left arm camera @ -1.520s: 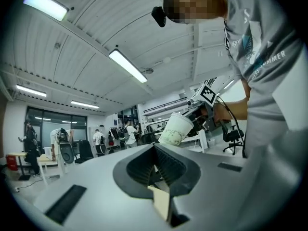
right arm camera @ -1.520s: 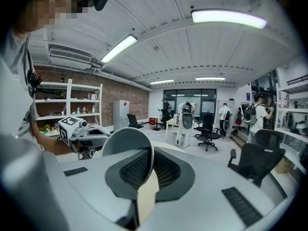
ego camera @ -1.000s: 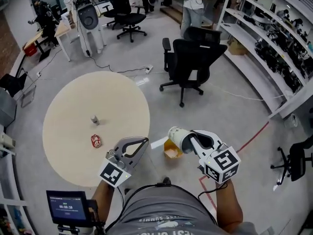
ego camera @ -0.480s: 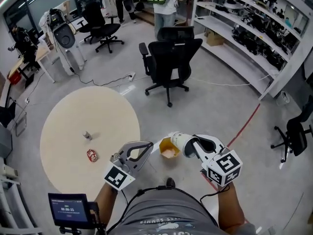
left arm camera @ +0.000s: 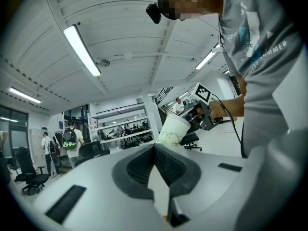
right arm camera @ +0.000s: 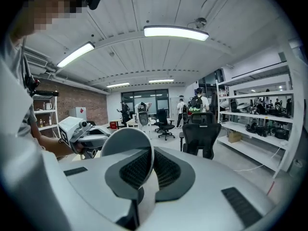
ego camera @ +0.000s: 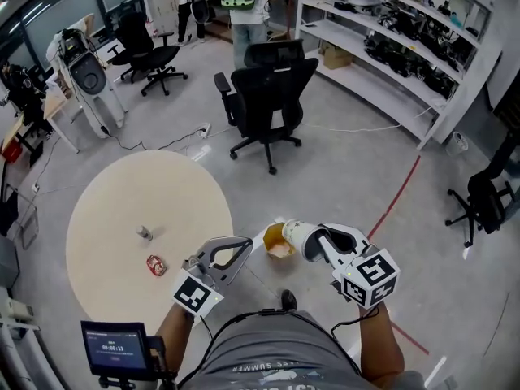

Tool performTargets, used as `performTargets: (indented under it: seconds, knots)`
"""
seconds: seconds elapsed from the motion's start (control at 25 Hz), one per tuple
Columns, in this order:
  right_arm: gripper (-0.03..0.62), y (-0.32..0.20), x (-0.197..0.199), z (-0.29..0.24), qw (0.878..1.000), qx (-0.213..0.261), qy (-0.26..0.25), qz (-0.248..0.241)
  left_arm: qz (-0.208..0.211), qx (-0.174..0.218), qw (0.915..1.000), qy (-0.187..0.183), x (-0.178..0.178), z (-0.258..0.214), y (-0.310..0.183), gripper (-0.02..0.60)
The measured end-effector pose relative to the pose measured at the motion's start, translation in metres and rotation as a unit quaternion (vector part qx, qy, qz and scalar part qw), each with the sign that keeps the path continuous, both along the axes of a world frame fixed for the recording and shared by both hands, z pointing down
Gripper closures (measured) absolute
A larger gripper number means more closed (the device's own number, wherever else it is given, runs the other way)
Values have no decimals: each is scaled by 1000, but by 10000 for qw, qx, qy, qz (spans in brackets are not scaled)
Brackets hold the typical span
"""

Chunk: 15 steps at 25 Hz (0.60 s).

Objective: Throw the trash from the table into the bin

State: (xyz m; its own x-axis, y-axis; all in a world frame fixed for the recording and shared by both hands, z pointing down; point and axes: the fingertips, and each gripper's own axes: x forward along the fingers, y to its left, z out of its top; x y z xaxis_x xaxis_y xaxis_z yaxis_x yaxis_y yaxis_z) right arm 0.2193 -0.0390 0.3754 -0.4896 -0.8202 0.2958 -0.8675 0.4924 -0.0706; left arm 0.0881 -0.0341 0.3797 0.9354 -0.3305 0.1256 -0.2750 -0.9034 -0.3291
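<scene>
Grey workshop floor; round beige table [ego camera: 130,201] slid leftward in head view over the last second. Puts white paper cup [ego camera: 294,233], pinched by its wall in right gripper [ego camera: 315,242], just beside small orange bin [ego camera: 275,246] on floor: drop looks near. Left gripper [ego camera: 243,244] pressed together, empty. Leaves crushed red can [ego camera: 156,264] and small grey object [ego camera: 145,233] toward table's near edge, yet to fetch. Hides part of bin behind cup; cup over bin's mouth or not, cannot tell.

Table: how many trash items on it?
2. A small grey item sits near the middle of the table, and a red can lies closer to the person. The near edge is partly covered, so something small could be hidden there.
</scene>
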Motion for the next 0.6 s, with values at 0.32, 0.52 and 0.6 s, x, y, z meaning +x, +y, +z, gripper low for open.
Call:
performTargets:
  seconds: [0.32,0.52,0.6]
  knots:
    - [574,10,-5,6,9999,-4,26,170,172,2,9998,-37,-7,6,5,540]
    - [574,17,-34,-6,9997,-31,78,236,209,0,9998,-19,-40,-6,14,540]
    - [574,20,-46,-14,9996,-36,98,246,208,-22,9998,-2,-53,-11,18,540]
